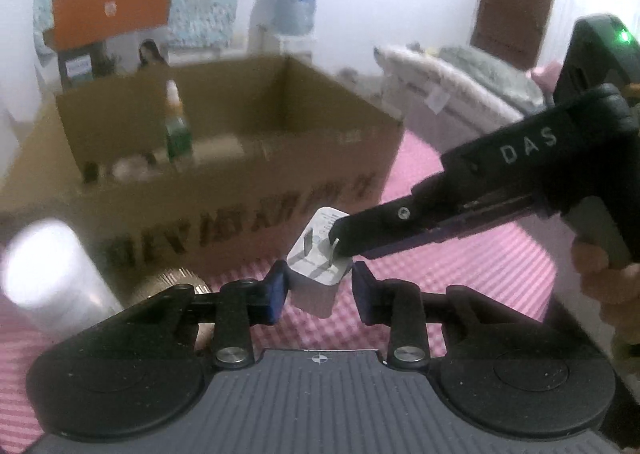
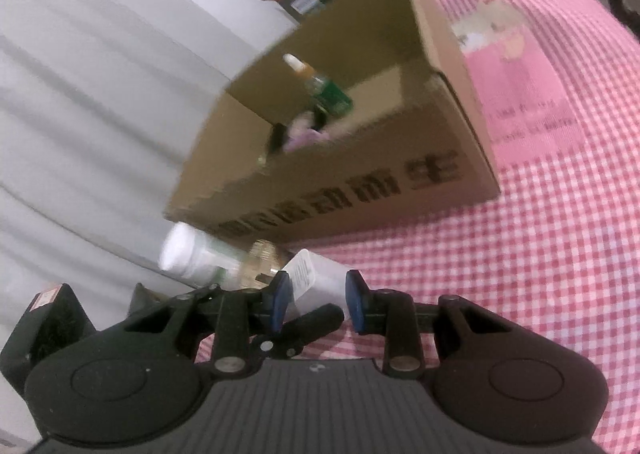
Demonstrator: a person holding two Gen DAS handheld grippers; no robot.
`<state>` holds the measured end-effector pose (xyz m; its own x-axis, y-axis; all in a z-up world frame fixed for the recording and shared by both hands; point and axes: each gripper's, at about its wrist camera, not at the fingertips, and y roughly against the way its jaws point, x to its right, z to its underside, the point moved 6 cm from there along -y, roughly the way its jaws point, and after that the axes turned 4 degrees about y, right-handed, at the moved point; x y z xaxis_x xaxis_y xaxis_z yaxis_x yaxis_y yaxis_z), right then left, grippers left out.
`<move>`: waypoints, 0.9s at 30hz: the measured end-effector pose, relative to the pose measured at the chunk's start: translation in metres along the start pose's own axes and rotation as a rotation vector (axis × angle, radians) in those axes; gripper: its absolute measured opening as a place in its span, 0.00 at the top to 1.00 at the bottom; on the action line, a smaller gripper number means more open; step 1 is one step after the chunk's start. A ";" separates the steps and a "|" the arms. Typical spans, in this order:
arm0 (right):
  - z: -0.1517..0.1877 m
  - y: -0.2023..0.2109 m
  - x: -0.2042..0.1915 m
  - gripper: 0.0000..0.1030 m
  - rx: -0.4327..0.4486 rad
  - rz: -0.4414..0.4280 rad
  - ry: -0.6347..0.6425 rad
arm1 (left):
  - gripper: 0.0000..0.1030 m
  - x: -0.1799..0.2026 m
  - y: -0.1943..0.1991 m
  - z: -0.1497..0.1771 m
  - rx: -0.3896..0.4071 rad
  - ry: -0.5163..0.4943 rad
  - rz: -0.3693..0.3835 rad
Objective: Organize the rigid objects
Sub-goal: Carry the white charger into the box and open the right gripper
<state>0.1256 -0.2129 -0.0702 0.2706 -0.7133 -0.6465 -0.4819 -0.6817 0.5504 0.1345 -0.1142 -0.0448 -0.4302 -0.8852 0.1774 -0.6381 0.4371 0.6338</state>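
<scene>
A white plug-in charger (image 1: 316, 274) with two metal prongs hangs just above the pink checked cloth (image 1: 460, 274). My left gripper (image 1: 320, 290) is shut on its sides, a blue pad pressed against each one. From the right, my right gripper (image 1: 344, 242) reaches in and clamps the charger's prong end. In the right wrist view the charger (image 2: 320, 282) sits between the right gripper's (image 2: 316, 294) pads, and one left finger (image 2: 316, 320) crosses below it. Behind stands an open cardboard box (image 1: 240, 214) holding a green bottle (image 1: 178, 134).
A white bottle (image 1: 52, 274) and a gold-capped item (image 1: 176, 282) lie by the box's near left corner. The box (image 2: 360, 182) has small items at its bottom. A hand (image 1: 608, 278) grips the right tool. Bedding (image 1: 460, 78) lies far right, grey fabric (image 2: 80, 94) left.
</scene>
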 end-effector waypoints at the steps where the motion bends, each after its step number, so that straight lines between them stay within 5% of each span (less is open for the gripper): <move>1: -0.004 0.005 -0.007 0.68 0.013 -0.011 0.014 | 0.68 -0.001 0.008 -0.008 0.019 0.008 -0.002; 13: -0.084 0.022 -0.063 0.68 0.105 -0.097 0.158 | 0.72 -0.017 0.031 -0.097 0.113 0.061 -0.050; 19: -0.125 -0.012 -0.038 0.68 0.037 -0.066 0.113 | 0.73 -0.048 -0.021 -0.113 0.005 0.206 -0.010; 27: -0.138 -0.074 0.016 0.68 -0.128 -0.009 0.022 | 0.75 -0.069 -0.084 -0.088 -0.156 0.308 -0.019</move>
<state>0.2806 -0.1964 -0.0483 0.2936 -0.7094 -0.6407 -0.3694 -0.7024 0.6084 0.2744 -0.1042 -0.0440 -0.1912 -0.9100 0.3679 -0.5286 0.4113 0.7426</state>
